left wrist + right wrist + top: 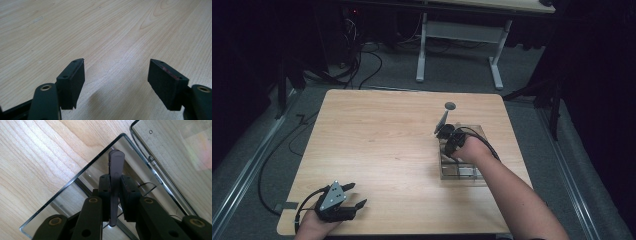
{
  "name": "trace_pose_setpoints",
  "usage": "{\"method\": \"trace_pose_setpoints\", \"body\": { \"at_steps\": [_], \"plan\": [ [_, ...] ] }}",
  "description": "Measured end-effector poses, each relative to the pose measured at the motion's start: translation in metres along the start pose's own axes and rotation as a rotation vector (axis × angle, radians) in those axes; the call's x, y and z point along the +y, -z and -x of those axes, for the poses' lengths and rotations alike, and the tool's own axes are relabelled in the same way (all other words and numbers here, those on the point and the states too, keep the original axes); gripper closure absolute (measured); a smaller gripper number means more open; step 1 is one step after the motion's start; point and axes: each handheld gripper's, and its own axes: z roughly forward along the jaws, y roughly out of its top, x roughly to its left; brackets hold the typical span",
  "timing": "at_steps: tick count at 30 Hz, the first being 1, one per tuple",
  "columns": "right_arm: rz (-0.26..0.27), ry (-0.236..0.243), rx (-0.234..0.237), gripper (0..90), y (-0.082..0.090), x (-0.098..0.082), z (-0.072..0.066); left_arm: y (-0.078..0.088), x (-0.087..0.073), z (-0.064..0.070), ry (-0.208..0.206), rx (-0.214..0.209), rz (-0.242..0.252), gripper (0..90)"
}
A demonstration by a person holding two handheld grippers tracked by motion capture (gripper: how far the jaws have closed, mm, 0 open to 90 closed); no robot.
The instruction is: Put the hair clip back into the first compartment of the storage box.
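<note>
From the high view, my right claw [447, 134] hangs over the far end of a clear box [462, 170] on the right side of the table [382, 145], with a slim grey stick [442, 121] poking up and away from it toward a small dark disc [450, 105] farther off; my left claw [352, 196] rests idle at the near left edge. I judge the stick is picked up and carried to the box but not yet laid inside, so setting it down and letting go are what is left. In the left gripper view my left claw [116, 75] is spread wide over bare wood, pinching nothing. In the right gripper view my right claw [115, 188] is pressed tight on the grey stick [115, 165], which stands up between the pads above a compartment of the clear box [75, 177], beside its open lid [175, 150] at the right.
</note>
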Motion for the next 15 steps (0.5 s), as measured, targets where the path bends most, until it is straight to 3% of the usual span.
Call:
{"method": "trace_pose_setpoints", "body": {
  "at_steps": [15],
  "plan": [
    [0.008,-0.001,0.001,79.7,-0.0095,-0.0002,-0.0025,-0.0001,0.0,0.0001,-0.001,0.001,0.0,30.3]
  ]
}}
